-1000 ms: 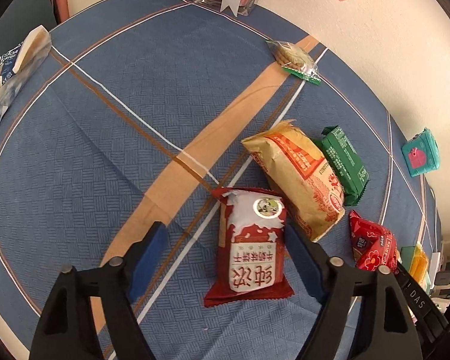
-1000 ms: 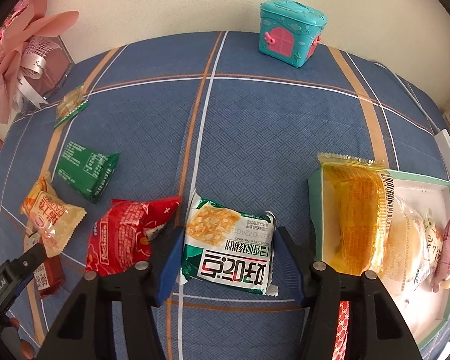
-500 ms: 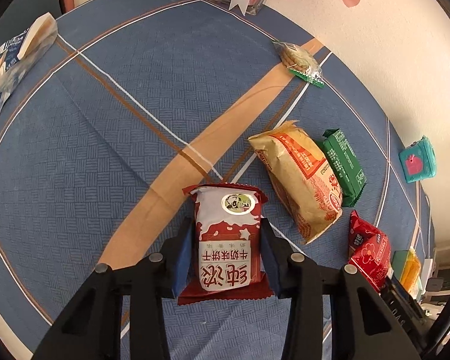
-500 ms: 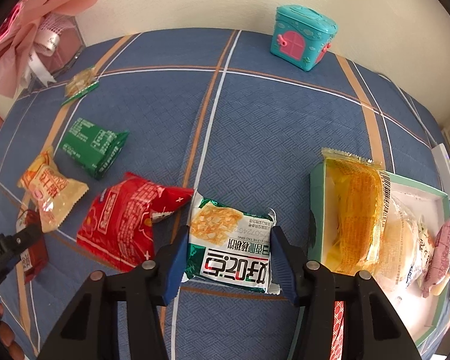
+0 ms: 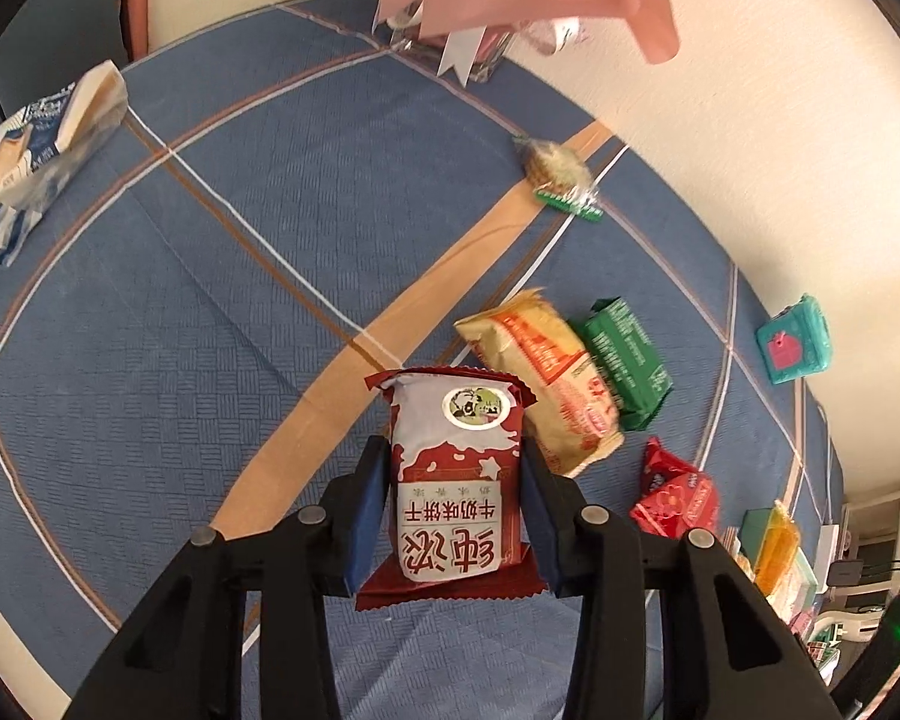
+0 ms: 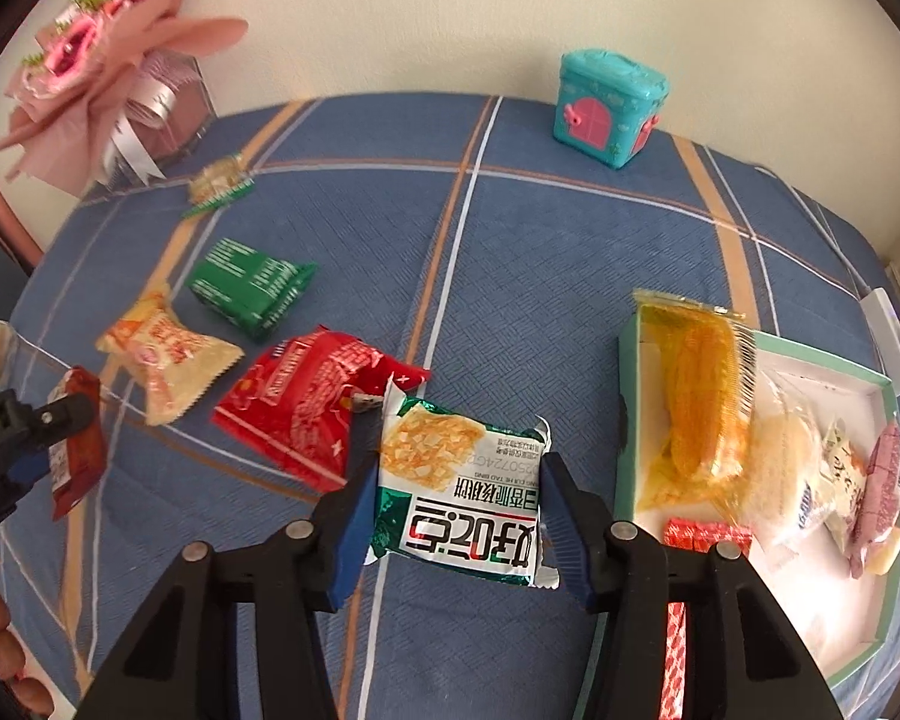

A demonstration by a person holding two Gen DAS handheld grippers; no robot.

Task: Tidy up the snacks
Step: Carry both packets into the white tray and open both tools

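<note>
My left gripper (image 5: 453, 480) is shut on a red-and-white biscuit packet (image 5: 453, 420), held upright off the blue checked tablecloth (image 5: 210, 300). In the right wrist view that gripper (image 6: 30, 426) and its packet (image 6: 78, 438) show at the far left. My right gripper (image 6: 457, 498) is shut on a green-and-white cracker packet (image 6: 444, 450), its pads pressing both sides, just above the cloth. To its right lies a green-rimmed box (image 6: 810, 354) holding a yellow packet (image 6: 699, 396) and several other snacks.
Loose on the cloth lie a red packet (image 6: 306, 402), an orange-beige packet (image 6: 162, 354), a green packet (image 6: 246, 288) and a small clear cookie packet (image 6: 219, 183). A teal toy house (image 6: 609, 108) and a pink bouquet (image 6: 90, 60) stand at the back. A blue-white bag (image 5: 36, 144) lies far left.
My left gripper closed on the red-and-white packet and lifted it. My right gripper tightened on the green-and-white packet and raised it off the cloth.
</note>
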